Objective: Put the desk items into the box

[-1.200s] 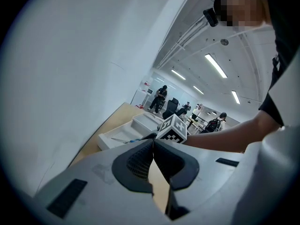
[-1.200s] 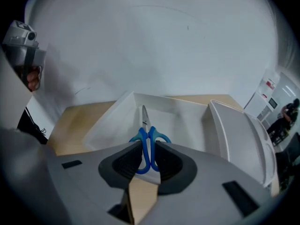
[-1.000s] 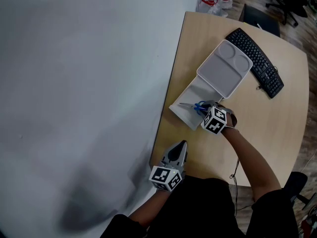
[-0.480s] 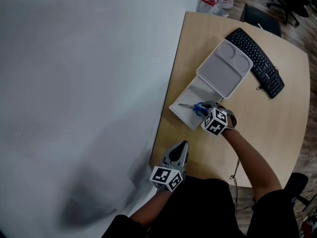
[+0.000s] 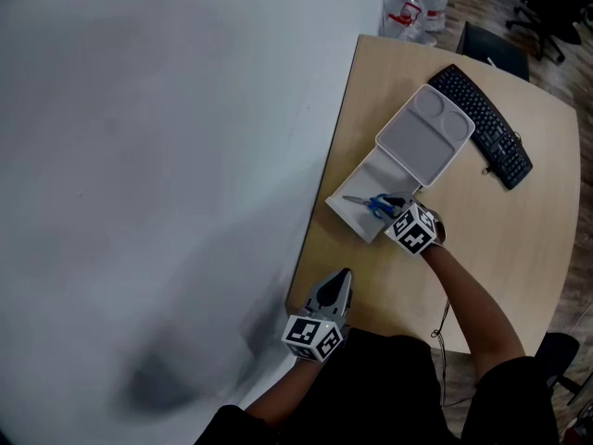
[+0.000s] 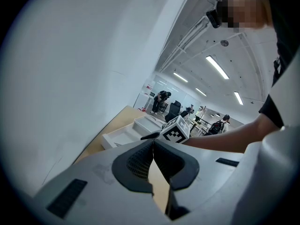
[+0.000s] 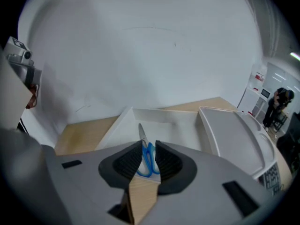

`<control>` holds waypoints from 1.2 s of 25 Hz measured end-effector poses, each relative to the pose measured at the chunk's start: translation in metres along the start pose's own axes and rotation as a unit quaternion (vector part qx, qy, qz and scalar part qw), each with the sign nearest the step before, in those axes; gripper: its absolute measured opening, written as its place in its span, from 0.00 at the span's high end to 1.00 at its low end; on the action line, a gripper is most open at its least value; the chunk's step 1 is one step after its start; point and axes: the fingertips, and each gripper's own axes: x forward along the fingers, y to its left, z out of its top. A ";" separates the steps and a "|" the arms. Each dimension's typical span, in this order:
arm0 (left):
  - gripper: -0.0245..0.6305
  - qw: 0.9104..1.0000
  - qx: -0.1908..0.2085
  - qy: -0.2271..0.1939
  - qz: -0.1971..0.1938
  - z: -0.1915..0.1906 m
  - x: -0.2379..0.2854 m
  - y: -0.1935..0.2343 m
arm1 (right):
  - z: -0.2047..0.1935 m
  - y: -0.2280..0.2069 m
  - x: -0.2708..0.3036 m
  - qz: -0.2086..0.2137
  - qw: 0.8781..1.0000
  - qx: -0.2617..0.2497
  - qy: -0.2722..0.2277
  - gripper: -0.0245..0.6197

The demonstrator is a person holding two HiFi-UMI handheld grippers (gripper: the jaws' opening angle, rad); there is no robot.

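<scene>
Right gripper [image 7: 149,146] is clamped on the scissors [image 7: 149,159] by the blue handles, blades angled into the open box [image 5: 348,215] at centre frame. Risk: an early release drops them across the rim. Left gripper [image 6: 153,142] is closed, empty, lower centre.

Even, bright indoor light from ceiling strips [image 6: 216,66] — soft shadow on the white wall [image 5: 176,378], fisheye-warped, dark-cornered gripper views

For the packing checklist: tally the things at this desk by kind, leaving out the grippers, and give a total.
scissors: 1
box: 1
lid: 1
keyboard: 1
Total: 4
</scene>
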 end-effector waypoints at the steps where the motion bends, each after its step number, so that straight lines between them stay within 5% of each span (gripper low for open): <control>1: 0.94 1.000 0.002 -0.001 0.000 0.000 -0.003 -0.001 | 0.004 0.001 -0.006 -0.005 1.000 0.009 -0.013 0.74; 12: 0.94 0.999 0.025 -0.038 -0.022 0.008 -0.052 -0.039 | -0.001 0.043 -0.130 -0.089 0.986 0.105 -0.095 0.87; 17: 0.94 0.998 0.042 0.004 -0.041 -0.013 -0.061 -0.053 | 0.008 0.075 -0.204 -0.128 0.967 0.162 -0.147 0.87; 30: 0.94 0.989 0.079 -0.018 -0.120 -0.016 -0.064 -0.165 | -0.025 0.119 -0.363 -0.220 0.919 0.218 -0.244 0.87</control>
